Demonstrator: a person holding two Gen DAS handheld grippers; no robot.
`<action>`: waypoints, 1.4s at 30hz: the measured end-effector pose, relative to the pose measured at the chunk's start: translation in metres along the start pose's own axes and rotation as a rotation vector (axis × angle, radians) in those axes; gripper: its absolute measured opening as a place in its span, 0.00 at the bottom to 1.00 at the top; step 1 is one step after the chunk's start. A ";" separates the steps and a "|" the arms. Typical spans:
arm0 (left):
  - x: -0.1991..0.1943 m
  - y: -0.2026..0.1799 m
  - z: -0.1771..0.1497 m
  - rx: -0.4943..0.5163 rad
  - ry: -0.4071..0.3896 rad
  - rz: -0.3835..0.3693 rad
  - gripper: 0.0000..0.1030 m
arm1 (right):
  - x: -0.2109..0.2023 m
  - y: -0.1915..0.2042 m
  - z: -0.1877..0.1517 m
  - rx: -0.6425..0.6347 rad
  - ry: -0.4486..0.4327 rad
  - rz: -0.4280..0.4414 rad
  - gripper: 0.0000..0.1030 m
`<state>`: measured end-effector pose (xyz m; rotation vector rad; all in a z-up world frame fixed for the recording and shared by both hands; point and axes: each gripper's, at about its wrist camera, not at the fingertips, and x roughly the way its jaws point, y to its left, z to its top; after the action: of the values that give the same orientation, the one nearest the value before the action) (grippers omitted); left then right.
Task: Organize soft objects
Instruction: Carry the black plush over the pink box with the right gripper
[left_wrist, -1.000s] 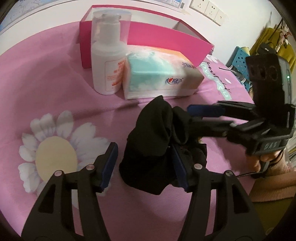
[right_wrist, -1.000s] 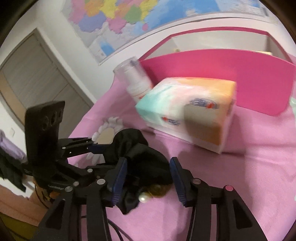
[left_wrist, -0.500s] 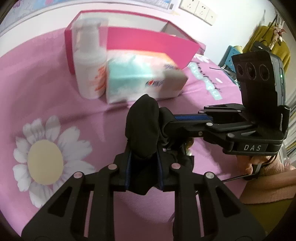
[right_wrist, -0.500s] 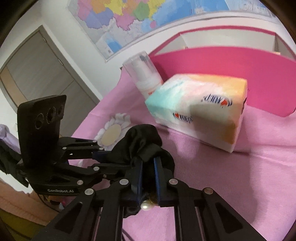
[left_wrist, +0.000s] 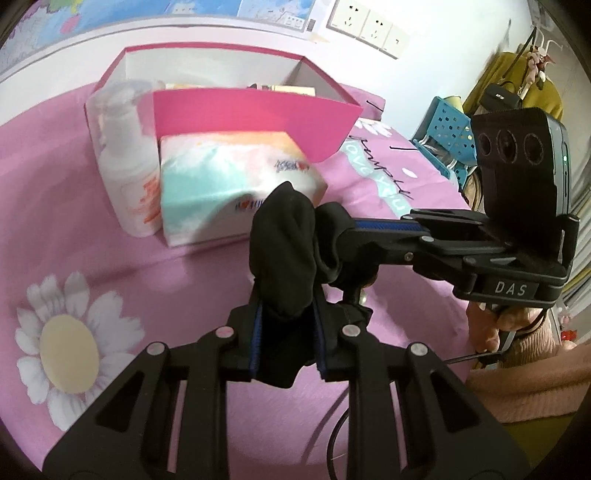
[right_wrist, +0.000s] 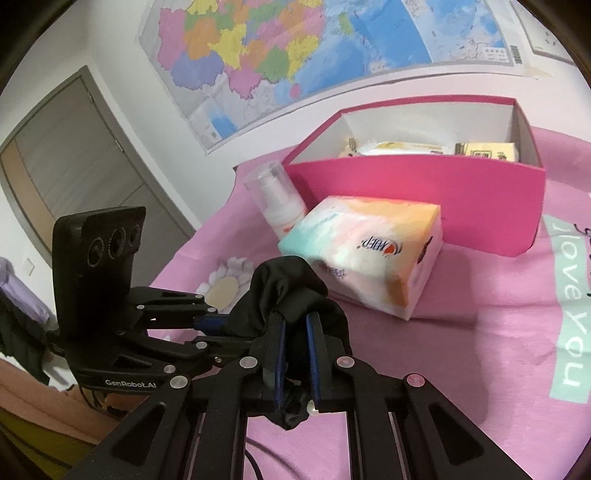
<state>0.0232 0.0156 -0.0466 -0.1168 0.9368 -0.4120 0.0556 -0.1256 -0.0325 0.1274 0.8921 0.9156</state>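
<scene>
Across the whole lower part of both views: pink fabric cover (left_wrist: 66, 206) with a white-and-yellow daisy print at lower left of the left wrist view and teal lettered band at right of the right wrist view.

Upper centre of both views: open rectangular magenta cardboard box (left_wrist: 255, 122) with white inner walls, resting on the cover; yellow and white packets visible inside in the right wrist view, contents otherwise unclear.

Just in front of the box: soft rectangular tissue pack (right_wrist: 373, 251), pastel teal, orange and white wrapper, lying flat. Whether touching the box wall, not determinable.

Beside the pack, toward the left of the frame: white plastic pump bottle (left_wrist: 127, 162) with clear cap and orange print, upright, blurred.

Centre of both views: crumpled black soft cloth item (left_wrist: 284, 243), lifted above the cover, bunched between the two tools. Small pale bead-like detail at its lower edge in the right wrist view; nature unclear.

Lower centre of left wrist view: left gripper (left_wrist: 286, 339), black with blue pads, clamped onto the lower part of the cloth.

Lower centre of right wrist view: right gripper (right_wrist: 293, 354), same build, jaws closed tight on another fold of the same cloth, entering from the right in the left wrist view.

Lower right of left wrist view: hand (left_wrist: 487, 325) on the right tool's handle, pink knitted sleeve behind.
</scene>
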 end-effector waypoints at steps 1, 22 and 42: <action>-0.001 -0.001 0.001 0.004 -0.002 0.001 0.24 | -0.001 -0.001 0.000 0.002 -0.005 -0.001 0.10; -0.021 -0.028 0.033 0.094 -0.085 0.017 0.24 | -0.037 0.003 0.018 -0.019 -0.110 -0.021 0.10; -0.027 -0.036 0.064 0.140 -0.157 0.035 0.24 | -0.053 0.000 0.046 -0.060 -0.189 -0.046 0.10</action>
<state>0.0499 -0.0117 0.0220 -0.0044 0.7520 -0.4288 0.0730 -0.1523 0.0301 0.1388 0.6897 0.8714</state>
